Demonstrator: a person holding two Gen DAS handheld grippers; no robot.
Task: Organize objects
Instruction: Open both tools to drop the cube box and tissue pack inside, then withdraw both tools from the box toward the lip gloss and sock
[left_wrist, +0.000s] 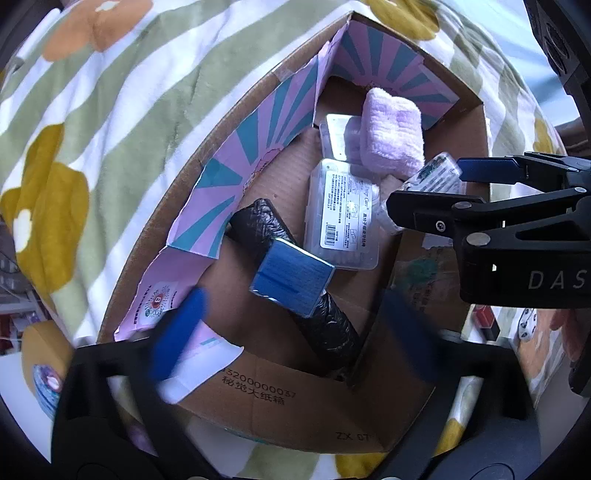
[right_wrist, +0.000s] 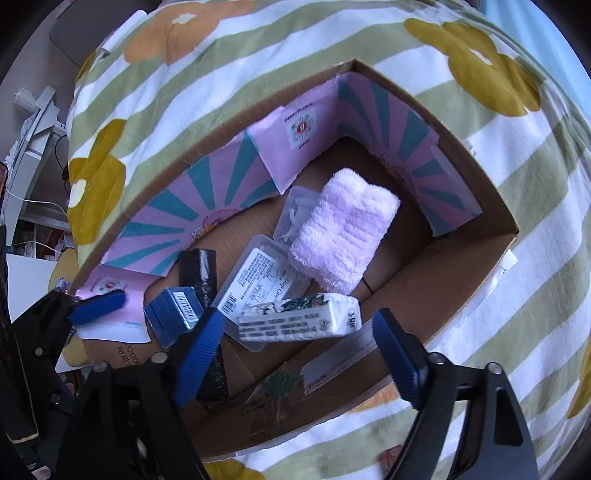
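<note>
Both grippers open over the box, items deposited inside.

The left gripper (left_wrist: 291, 343) and right gripper (right_wrist: 299, 350) stood wide and empty above the box (right_wrist: 480, 236), judged a release posture. Nearest lay the blue pack (left_wrist: 291, 280) across the black roll (left_wrist: 332, 328); the tissue pack (right_wrist: 299, 321) rested on a clear case (right_wrist: 255, 277); farthest, the towel (right_wrist: 343, 240).

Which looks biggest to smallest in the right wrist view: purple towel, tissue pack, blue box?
1. Purple towel
2. Tissue pack
3. Blue box
The pack and box lie nearer the camera, so true sizes may differ.
</note>
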